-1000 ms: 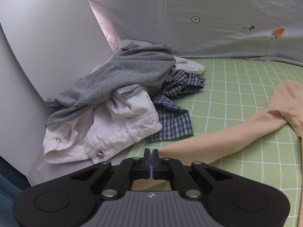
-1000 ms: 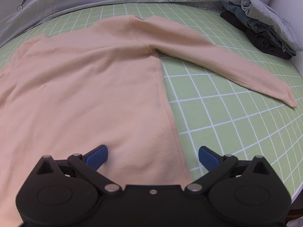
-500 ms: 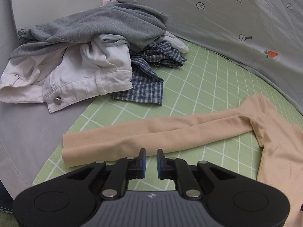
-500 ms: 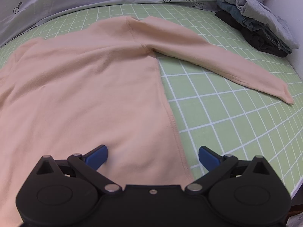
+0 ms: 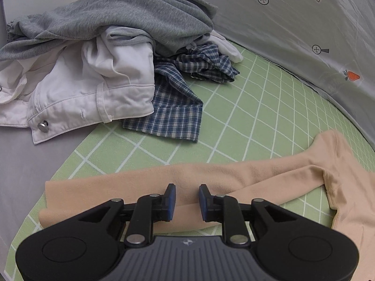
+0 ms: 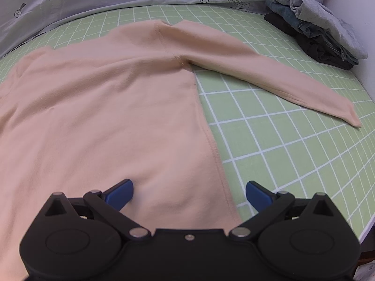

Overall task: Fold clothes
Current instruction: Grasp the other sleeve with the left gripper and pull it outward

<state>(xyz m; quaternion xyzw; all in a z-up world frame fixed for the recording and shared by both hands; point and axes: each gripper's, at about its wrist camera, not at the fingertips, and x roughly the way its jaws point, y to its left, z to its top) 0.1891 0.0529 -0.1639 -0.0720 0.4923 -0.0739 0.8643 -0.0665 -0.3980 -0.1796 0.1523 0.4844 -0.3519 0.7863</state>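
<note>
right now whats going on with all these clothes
A person with a gripper in each hand is folding a peach top spread flat on the green grid mat. The left gripper sits over the top's left sleeve, jaws opening with nothing pinched. The right gripper hangs wide open over the hem corner. An unfolded heap waits beyond the left sleeve, and a folded stack lies past the right sleeve.

The peach long-sleeved top (image 6: 105, 107) lies flat, sleeves spread, on the green mat.
</note>
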